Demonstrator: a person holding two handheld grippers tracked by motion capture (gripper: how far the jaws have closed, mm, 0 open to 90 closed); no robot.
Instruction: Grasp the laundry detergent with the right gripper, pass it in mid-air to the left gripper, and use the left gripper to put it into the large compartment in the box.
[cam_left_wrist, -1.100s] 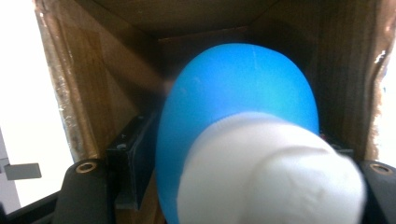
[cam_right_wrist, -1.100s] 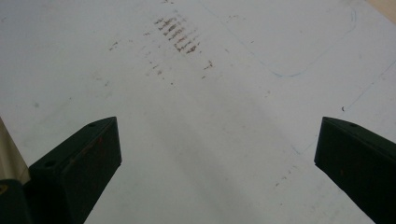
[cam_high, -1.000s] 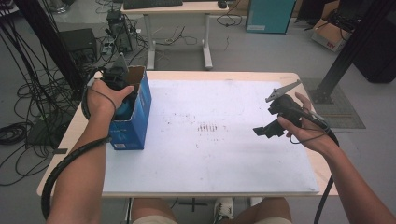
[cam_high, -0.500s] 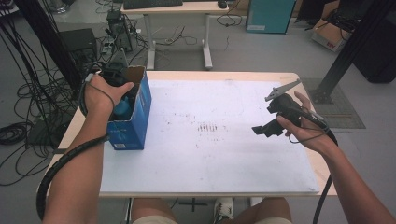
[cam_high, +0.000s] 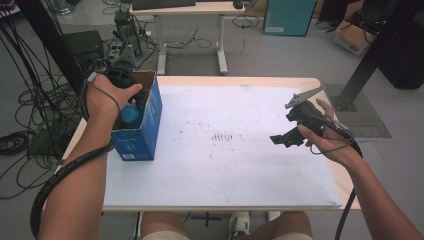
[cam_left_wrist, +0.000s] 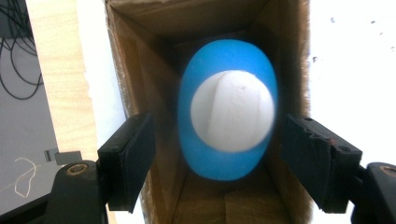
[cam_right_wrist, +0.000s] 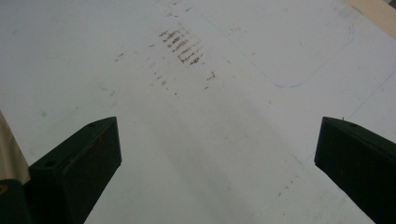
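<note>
Two black jaws of the right tool (cam_right_wrist: 217, 161) are seen rising from the bottom corners, set wide apart with nothing between them. Beyond them the white sheet (cam_right_wrist: 201, 126) covering the tabletop is spread. A cluster of reddish-brown smudges (cam_right_wrist: 182, 44) is marked on it above centre. A faint blue outline with a rounded corner (cam_right_wrist: 299, 70) is drawn at upper right. A strip of bare wood (cam_right_wrist: 376, 9) is seen in the top right corner.

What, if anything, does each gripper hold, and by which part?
Nothing: the left gripper, jaws just opening, flanks the blue-and-white object in the cardboard box; the right gripper is open.
</note>
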